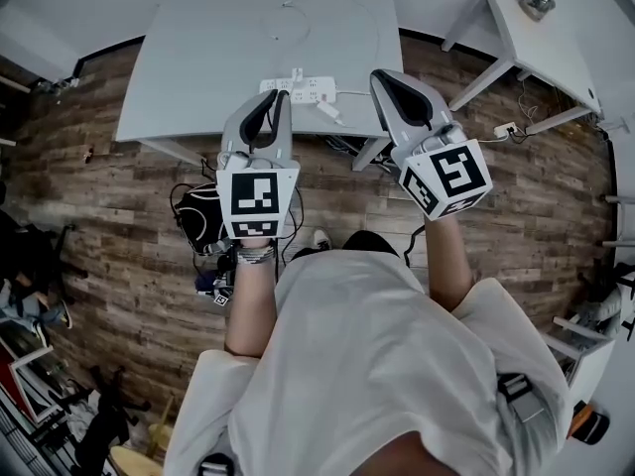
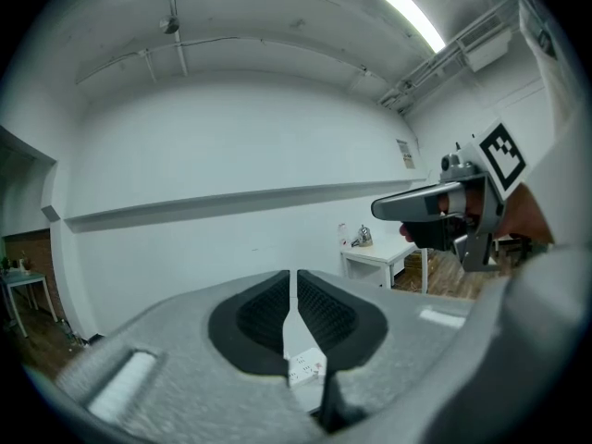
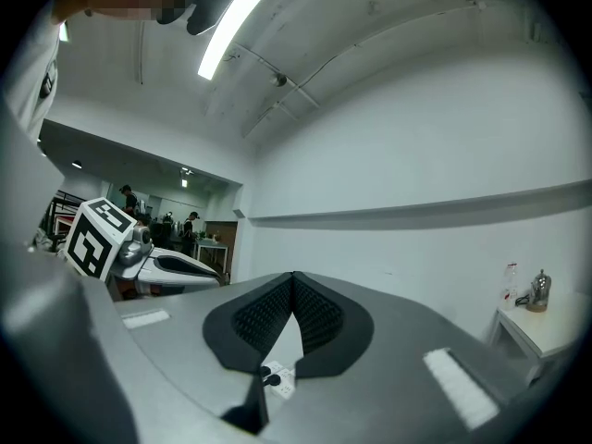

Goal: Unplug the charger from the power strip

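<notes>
White power strip (image 1: 296,90), whole in head view

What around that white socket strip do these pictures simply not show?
Head view: the power strip is tiny and the left gripper covers its left end; what is plugged in where can't be told.
Left gripper view: its own fingers hide all but a sliver of the strip.
Right gripper view: the right gripper does the same.
Head view: the metal thing on the side table is too small to name.
</notes>
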{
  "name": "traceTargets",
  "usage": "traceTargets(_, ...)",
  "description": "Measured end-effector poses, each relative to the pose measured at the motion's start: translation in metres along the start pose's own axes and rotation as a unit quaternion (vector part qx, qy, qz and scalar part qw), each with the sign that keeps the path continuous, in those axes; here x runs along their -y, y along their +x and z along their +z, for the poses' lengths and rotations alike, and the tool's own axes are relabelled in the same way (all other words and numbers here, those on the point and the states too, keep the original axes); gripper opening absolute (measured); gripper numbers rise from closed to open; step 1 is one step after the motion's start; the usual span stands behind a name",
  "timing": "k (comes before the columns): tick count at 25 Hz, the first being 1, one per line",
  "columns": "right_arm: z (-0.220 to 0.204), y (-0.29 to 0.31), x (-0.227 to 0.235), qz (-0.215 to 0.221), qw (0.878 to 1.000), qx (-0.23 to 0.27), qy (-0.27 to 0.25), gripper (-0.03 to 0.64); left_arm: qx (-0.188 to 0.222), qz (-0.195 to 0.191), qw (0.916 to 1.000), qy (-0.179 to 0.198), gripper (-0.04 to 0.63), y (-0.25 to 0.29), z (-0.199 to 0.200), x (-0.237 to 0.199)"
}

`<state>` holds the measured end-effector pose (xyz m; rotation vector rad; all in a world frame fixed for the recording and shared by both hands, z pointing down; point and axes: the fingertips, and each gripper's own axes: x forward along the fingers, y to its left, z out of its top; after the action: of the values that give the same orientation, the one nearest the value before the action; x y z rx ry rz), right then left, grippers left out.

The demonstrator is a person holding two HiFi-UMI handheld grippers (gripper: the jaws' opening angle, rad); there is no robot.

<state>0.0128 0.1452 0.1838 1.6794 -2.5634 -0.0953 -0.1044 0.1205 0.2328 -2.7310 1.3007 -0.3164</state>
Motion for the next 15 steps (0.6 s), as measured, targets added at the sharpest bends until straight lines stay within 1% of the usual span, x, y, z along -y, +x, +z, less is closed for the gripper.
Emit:
traceTargets(5,-0.012,0.022,0.006,0.003,1.000,-0.011,0.006,0.002,-0.012,-0.004,0.9999,-0.010,0.025,0.016,-0.011,-0.015)
traceTargets(8,-0.021,0.037,0.012,0.007,1.000,-0.020,0.010,0.002,-0.028,-0.016,0.9986,-0.042,0.034,0.033,-0.027,-0.021)
traceTargets(12,-0.036,0.058,0.022,0.015,0.999,-0.033,0.012,0.002,-0.058,-0.020,0.9963,-0.061,0.055,0.056,-0.052,-0.025)
traceTargets(15,-0.050,0.076,0.032,0.023,0.999,-0.045,0.017,0.002,-0.073,-0.037,0.9928,-0.087,0.085,0.078,-0.072,-0.023)
